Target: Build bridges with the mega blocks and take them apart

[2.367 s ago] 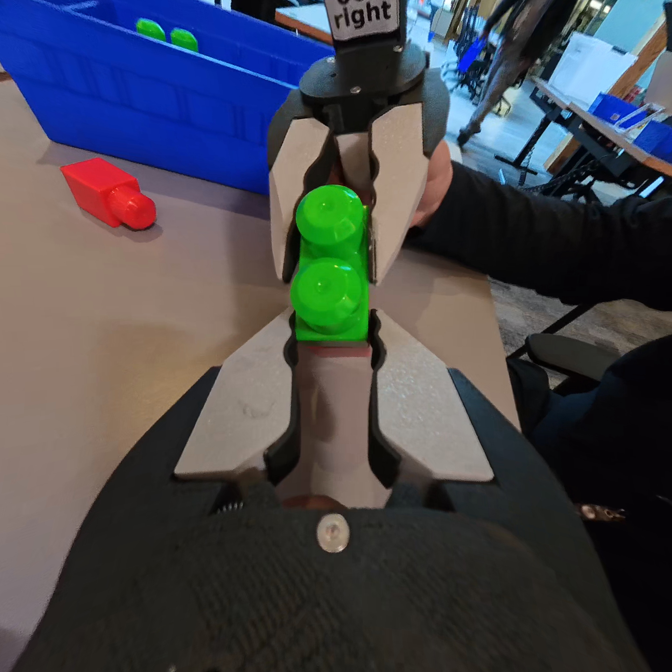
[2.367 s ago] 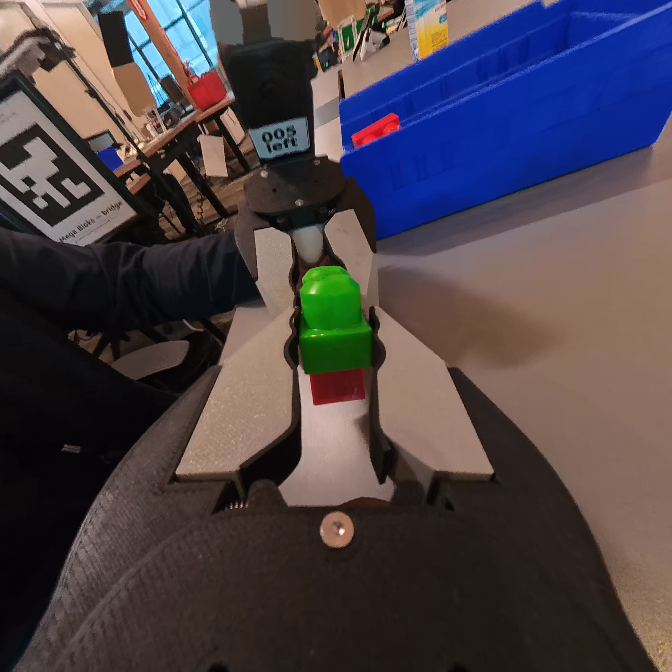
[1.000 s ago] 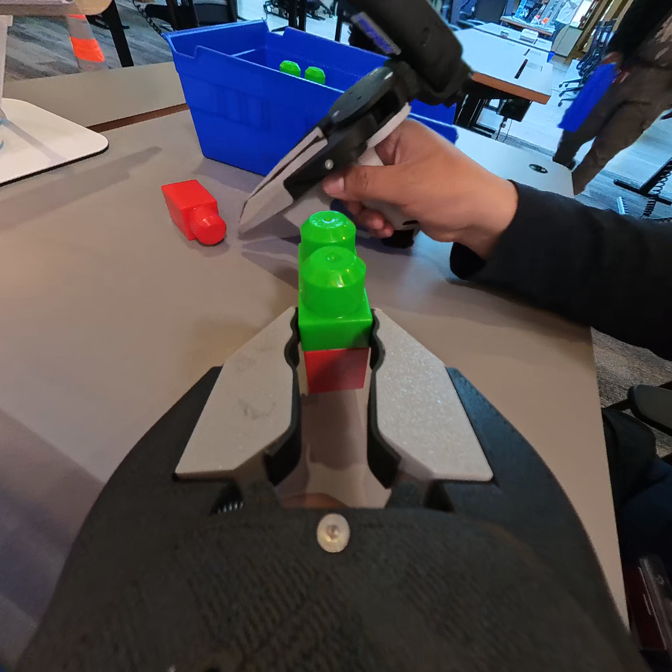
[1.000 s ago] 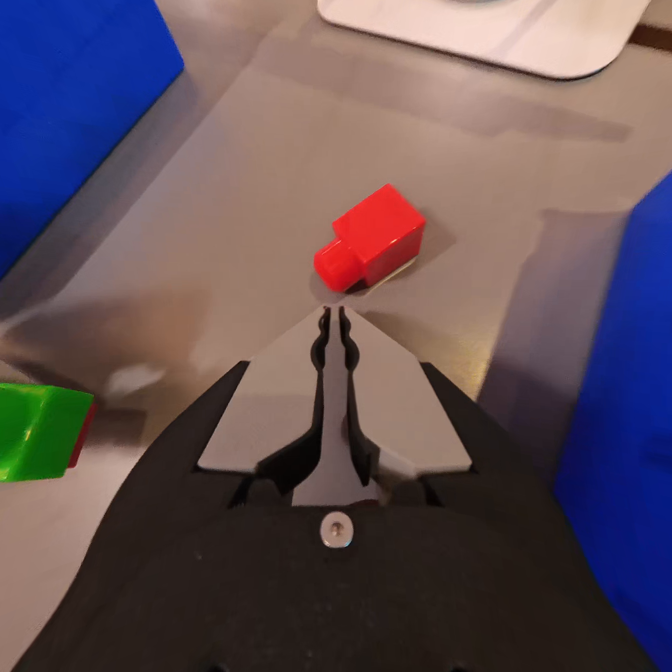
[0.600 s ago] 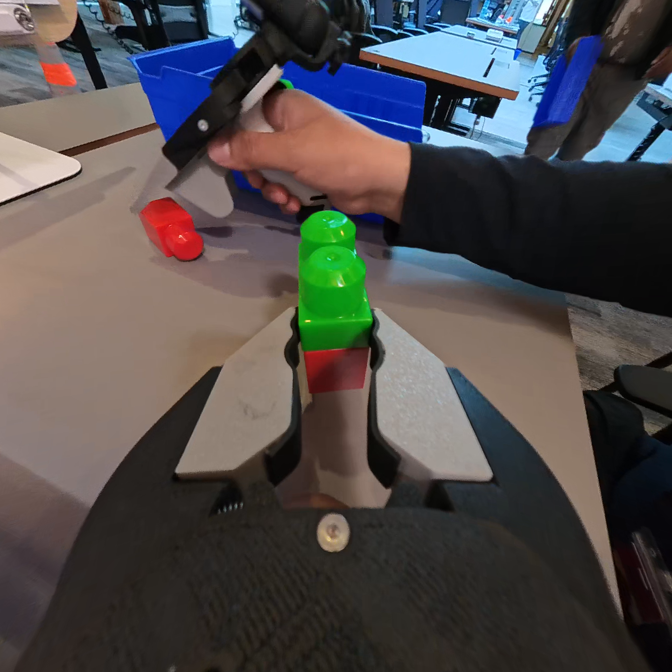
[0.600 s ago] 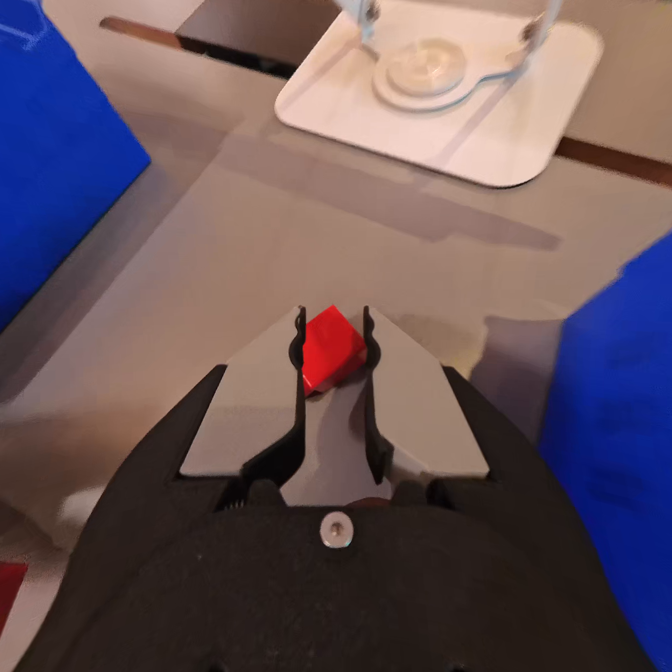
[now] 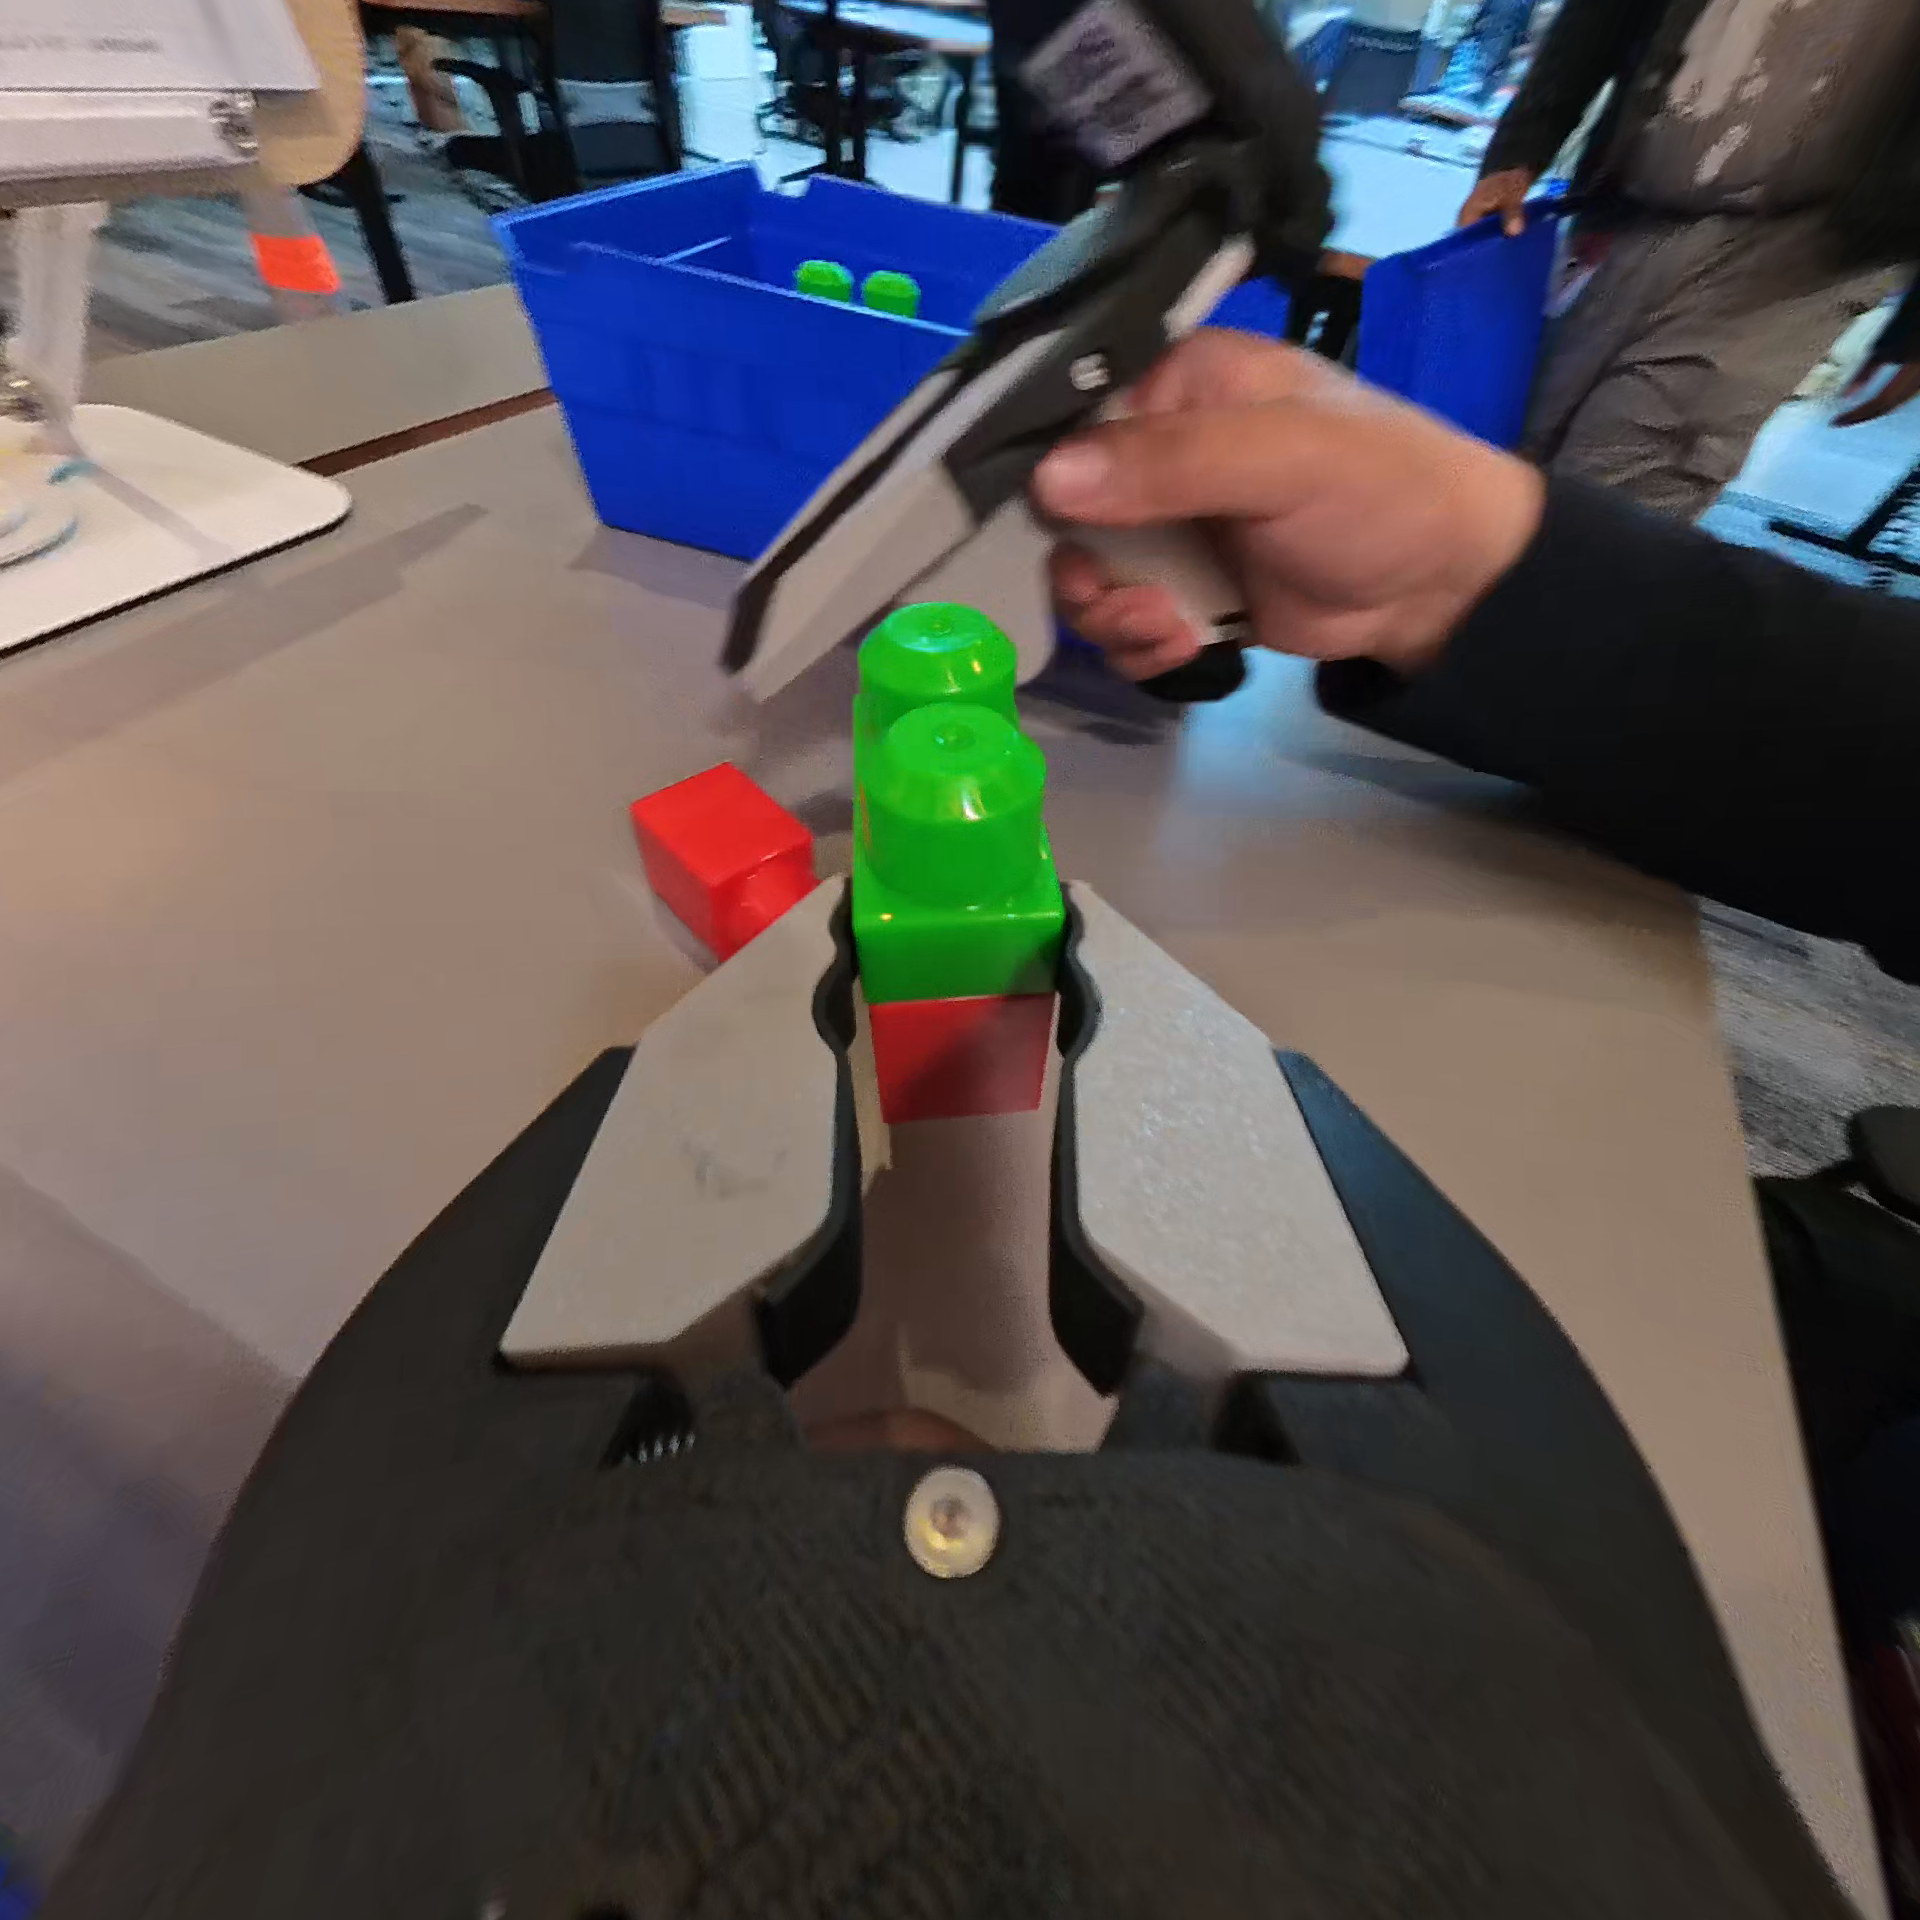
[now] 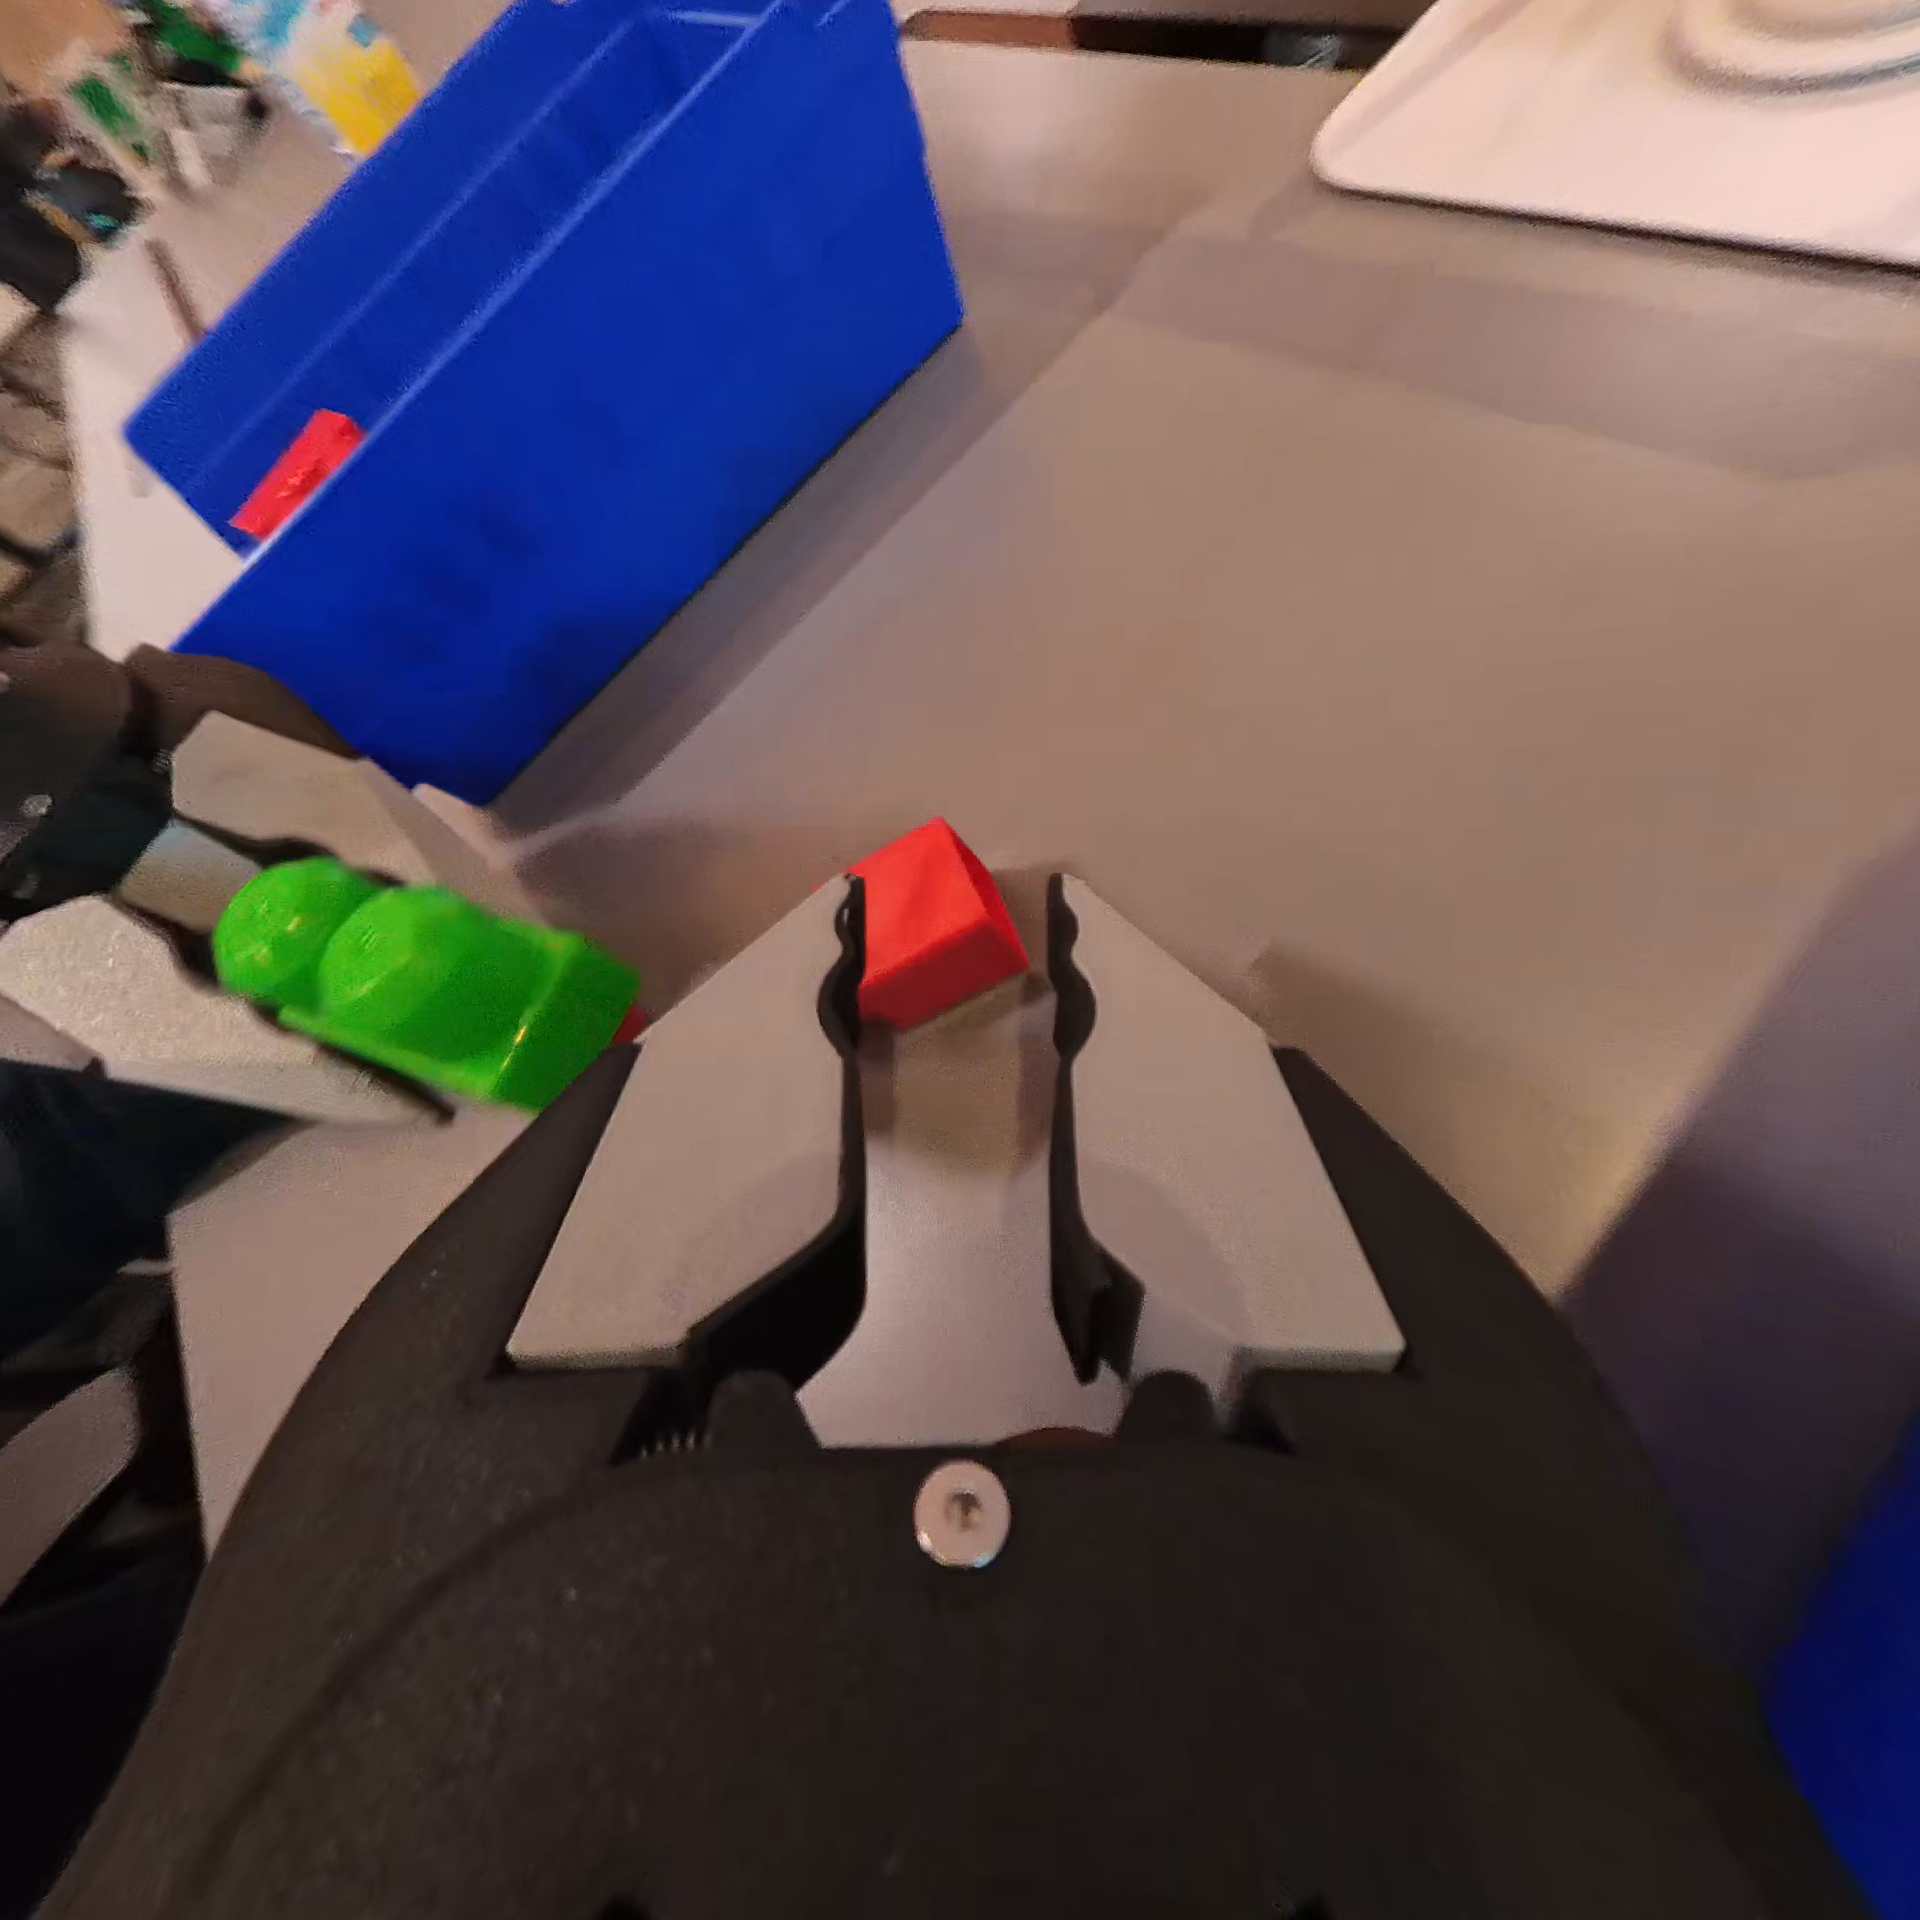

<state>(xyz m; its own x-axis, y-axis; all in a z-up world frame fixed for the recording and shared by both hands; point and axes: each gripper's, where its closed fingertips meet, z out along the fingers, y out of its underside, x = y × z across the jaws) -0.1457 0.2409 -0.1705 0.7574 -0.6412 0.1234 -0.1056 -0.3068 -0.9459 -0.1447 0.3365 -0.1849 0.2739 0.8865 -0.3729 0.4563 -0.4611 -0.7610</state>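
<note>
— Blocks first: where are they?
— Green block (image 7: 951,831), stacked on a red block (image 7: 956,1055), sits clamped in the left gripper (image 7: 954,935), both pads pressing its sides.
— And the loose red block (image 8: 930,935)?
— On the desk (image 8: 1351,675), just left of that stack, between the right gripper (image 8: 954,935)'s parted fingers; a gap shows on the right, so nothing is held.
— Beyond it?
— A blue bin (image 7: 707,395) with another green block (image 7: 857,286).

No readable text in either view. Label on the right gripper (image 7: 1107,78) body is blurred; paper sheets on a stand (image 7: 125,94) at top left show only an illegible line.
</note>
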